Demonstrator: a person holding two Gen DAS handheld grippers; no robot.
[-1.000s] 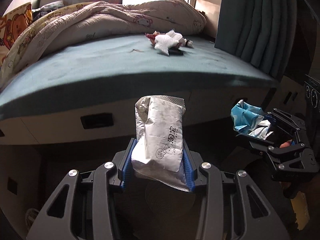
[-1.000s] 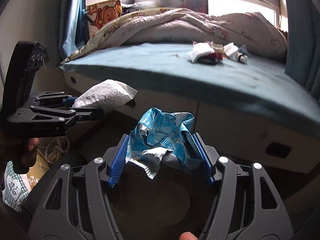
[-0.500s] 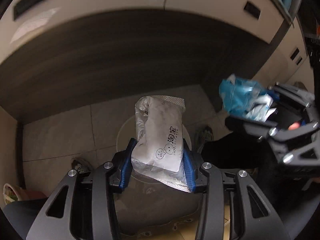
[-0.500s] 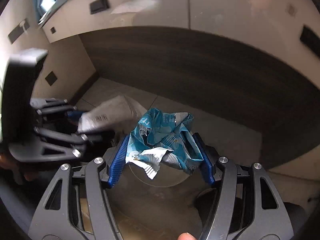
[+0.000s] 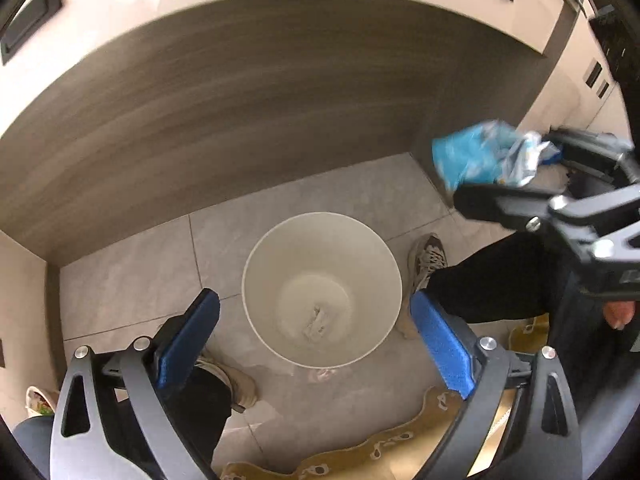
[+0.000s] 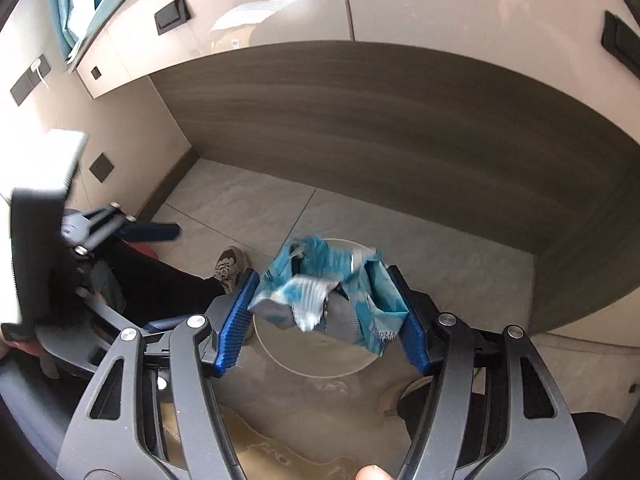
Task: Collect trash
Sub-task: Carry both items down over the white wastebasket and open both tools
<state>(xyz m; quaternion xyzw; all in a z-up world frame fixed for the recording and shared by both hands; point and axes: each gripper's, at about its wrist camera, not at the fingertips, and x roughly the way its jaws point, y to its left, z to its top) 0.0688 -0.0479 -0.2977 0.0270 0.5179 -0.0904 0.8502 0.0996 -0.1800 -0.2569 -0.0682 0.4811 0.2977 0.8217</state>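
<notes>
A white round bin (image 5: 256,280) stands on the tiled floor right below my left gripper (image 5: 316,322), which is open and empty. A white packet (image 5: 319,320) lies at the bin's bottom. My right gripper (image 6: 326,312) holds a crumpled blue and silver wrapper (image 6: 328,296) between its blue pads, over the bin's rim (image 6: 320,372). The jaws look wide and the wrapper is blurred, so the grip is unclear. The wrapper also shows in the left wrist view (image 5: 476,156) at the right, with the right gripper (image 5: 560,200).
A dark wood panel (image 5: 240,100) and pale drawer fronts (image 6: 440,4) rise behind the bin. The person's legs and shoes (image 5: 430,256) stand on both sides of it. A yellow patterned mat (image 5: 360,452) lies on the floor in front.
My left gripper opened and the white packet dropped into the bin. Both grippers tilted down from the bed toward the floor. The right gripper's jaws have widened around the blue wrapper.
</notes>
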